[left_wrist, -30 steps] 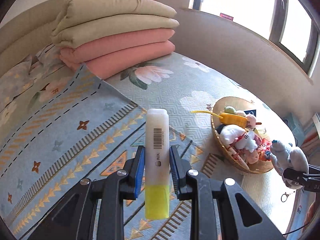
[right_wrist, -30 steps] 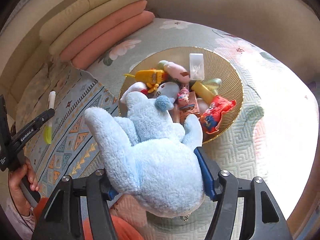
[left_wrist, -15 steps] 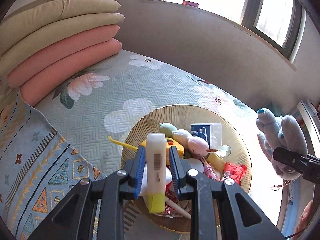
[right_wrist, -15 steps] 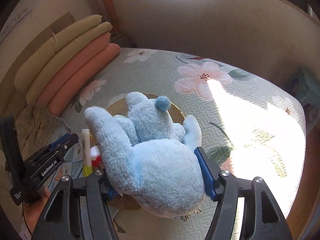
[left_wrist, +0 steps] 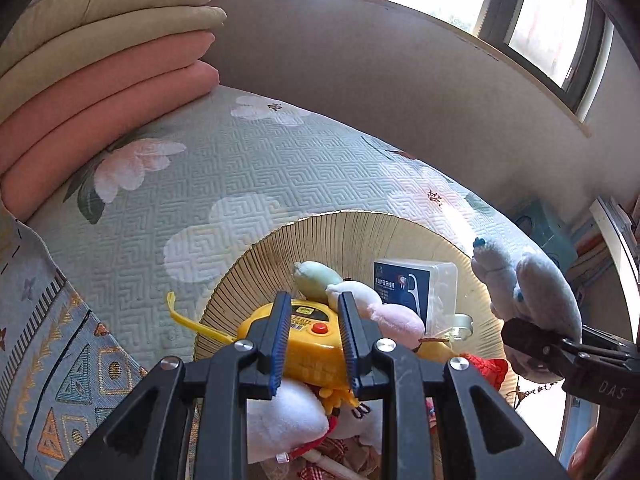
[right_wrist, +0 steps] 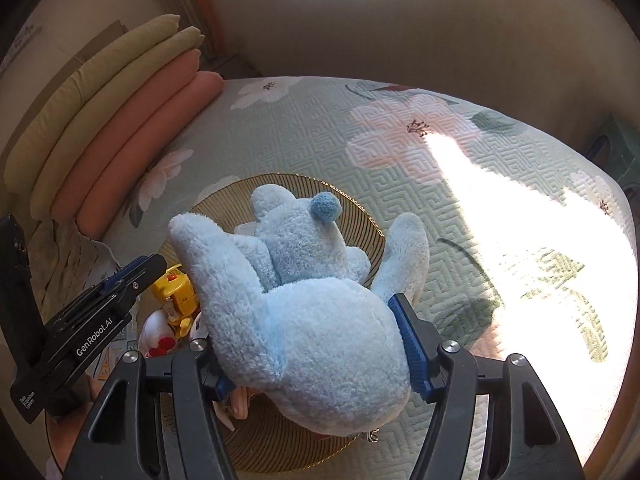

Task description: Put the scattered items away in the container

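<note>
Drop-off step: right gripper clamped on blue plush toy, above woven basket mid-bedspread. Left gripper empty, jaws narrowly apart. Next, probably: lower inside rim, release.

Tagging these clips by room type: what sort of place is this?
Likely a bedroom: a quilted floral bedspread, folded quilts stacked at its end, and a window above.

Black two-finger grippers — blue ribbed pads, silver screws, white GenRobot.AI lettering
</note>
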Demonstrator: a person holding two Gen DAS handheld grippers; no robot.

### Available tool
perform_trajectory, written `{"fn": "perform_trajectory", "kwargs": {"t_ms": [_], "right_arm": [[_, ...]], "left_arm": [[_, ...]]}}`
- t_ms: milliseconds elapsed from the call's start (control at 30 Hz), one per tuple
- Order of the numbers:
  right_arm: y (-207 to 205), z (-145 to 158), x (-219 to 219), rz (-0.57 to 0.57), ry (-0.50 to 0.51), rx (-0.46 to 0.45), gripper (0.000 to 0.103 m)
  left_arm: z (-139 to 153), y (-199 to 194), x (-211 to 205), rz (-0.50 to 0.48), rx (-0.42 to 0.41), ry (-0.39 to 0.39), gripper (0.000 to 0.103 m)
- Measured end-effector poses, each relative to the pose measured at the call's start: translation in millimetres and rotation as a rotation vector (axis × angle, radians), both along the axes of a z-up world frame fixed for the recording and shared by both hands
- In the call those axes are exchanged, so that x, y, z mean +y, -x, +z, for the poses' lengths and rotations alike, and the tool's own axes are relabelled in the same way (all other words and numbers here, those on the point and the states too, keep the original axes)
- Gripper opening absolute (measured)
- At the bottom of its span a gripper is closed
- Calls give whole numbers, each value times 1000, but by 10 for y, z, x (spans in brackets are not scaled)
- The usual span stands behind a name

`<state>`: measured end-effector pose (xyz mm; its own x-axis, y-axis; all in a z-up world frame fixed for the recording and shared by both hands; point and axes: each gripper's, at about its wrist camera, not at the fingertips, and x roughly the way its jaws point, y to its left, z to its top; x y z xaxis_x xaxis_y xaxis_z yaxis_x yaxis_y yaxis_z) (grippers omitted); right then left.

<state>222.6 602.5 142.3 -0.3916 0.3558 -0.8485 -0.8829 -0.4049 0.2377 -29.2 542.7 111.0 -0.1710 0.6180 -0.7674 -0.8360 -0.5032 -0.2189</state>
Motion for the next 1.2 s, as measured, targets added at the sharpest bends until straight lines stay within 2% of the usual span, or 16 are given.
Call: {"fn": "perform_trajectory", "kwargs": {"t_ms": [200,267,333,500,600,700,767,833,900,933,967,1033,1067,1200], "right_arm": [[141,-27,14,6,5,-29,69],[184,-14,-7,14,2,-49,72],[214,18,-46,28,0,-67,72],[197,183,-266,64,-36,-64,72],[150,256,-434,73,-52,-59,75],[65,268,-605,66,-54,-67,76],[11,245,-690,63,-40,-79,76],[-37,219,-749,66,-24,-99,76],[-112,219,-793,60,-16,-110,76],[-158,230,-809,55,-16,-113,76],[-206,246,-819,47,-20,-117,76],[-304,264,-835,23,-24,-122,76],[-351,259,-834,12,-17,-117,76],[-488,200,-780,-23,33,-66,76]], "left_arm": [[30,118,-163,-12,-53,-35,23],[101,171,-297,-7,-54,-57,40],[191,244,-501,13,-31,-74,50],[250,543,-1231,98,5,-40,61],[62,662,-1618,116,-59,21,64],[-240,547,-1778,92,-144,64,64],[-432,369,-1693,53,-148,93,64],[-607,176,-1515,22,-107,135,64],[-772,23,-1332,-1,-50,187,64],[-856,-27,-1257,-6,-33,217,59],[-925,-62,-1209,-8,-25,235,43],[-940,-121,-1187,-7,26,224,36],[-925,-129,-1188,-14,31,220,21],[-765,-70,-1276,-2,28,206,20]]}}
